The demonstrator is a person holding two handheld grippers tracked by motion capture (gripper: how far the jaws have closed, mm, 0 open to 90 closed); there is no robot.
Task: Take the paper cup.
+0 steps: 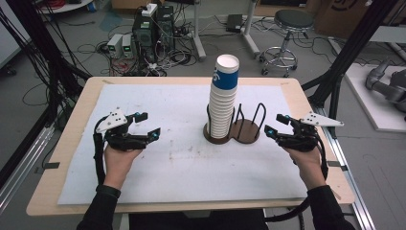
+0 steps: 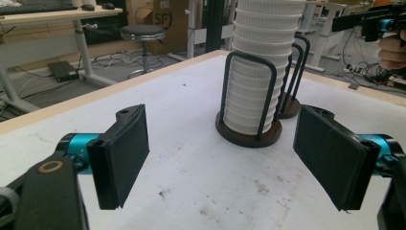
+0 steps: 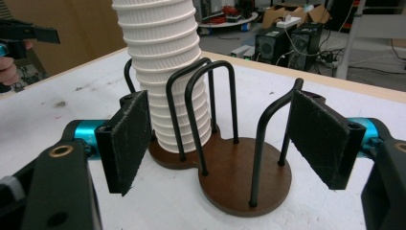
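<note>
At the near edge of the table (image 1: 72, 143), the person's forearms enter from below, each hand carrying a two-jaw gripper. The left gripper (image 1: 148, 125) hovers over the white mat (image 1: 182, 163), well to the left of the cup holder (image 1: 239, 132); its jaws stand apart with nothing between them, as the left gripper view confirms, where the pads (image 2: 127, 153) frame bare mat. The right gripper (image 1: 275, 124) sits just to the right of the cup holder, jaws likewise released and empty; in the right gripper view its pads (image 3: 129, 139) flank the holder's near, vacant bay without touching the black wire hoops (image 3: 210, 110). The cup holder is a dark wooden double base (image 3: 239, 177) with upright wire hoops, placed near the centre of the table. The stack of paper cups (image 1: 223, 100) stands upright in the holder's left bay, rising well above the hoops. Beyond the table, behind the cup holder, lie a stool (image 1: 287, 33) and computer equipment (image 1: 153, 33) on the floor.
</note>
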